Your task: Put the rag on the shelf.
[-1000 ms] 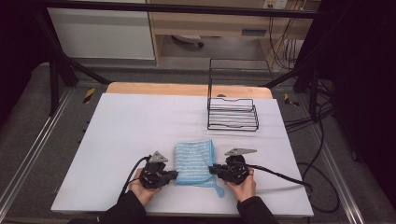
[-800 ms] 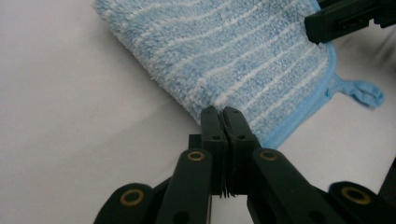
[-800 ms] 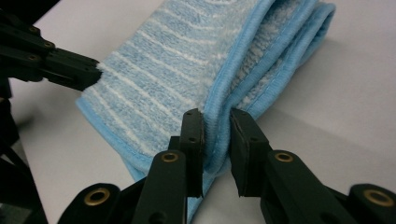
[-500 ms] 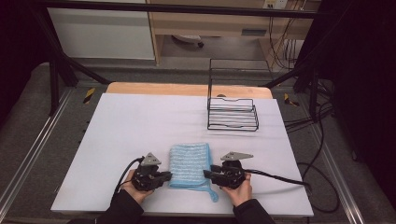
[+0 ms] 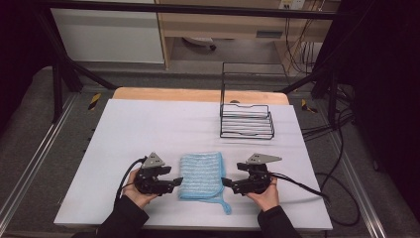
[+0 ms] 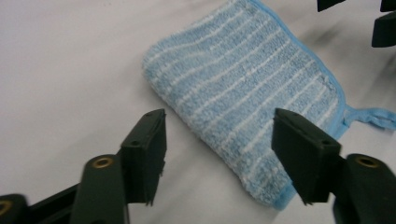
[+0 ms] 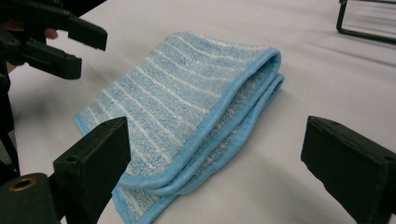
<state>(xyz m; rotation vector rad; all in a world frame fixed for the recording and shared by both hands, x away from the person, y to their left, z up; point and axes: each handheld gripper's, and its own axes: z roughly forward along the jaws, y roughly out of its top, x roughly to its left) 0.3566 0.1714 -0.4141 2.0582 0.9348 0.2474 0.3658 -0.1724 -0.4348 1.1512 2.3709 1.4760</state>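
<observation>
Folded light-blue striped terry cloth (image 5: 200, 175) lies flat on the white surface (image 5: 163, 129), between my two hand-held grippers, touching neither. Behind it stands a black wire rack (image 5: 246, 119). My left hand-held gripper (image 5: 176, 181) and right hand-held gripper (image 5: 225, 182) have just been opening; both jaws stand apart, nothing gripped between them.

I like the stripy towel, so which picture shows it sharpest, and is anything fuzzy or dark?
The right gripper view shows the blue striped towel sharpest, down to its folded hem; in the left gripper view the black jaws at the bottom are soft; in the high view the room around the white table is dark, and the wire rack looks thin.
</observation>
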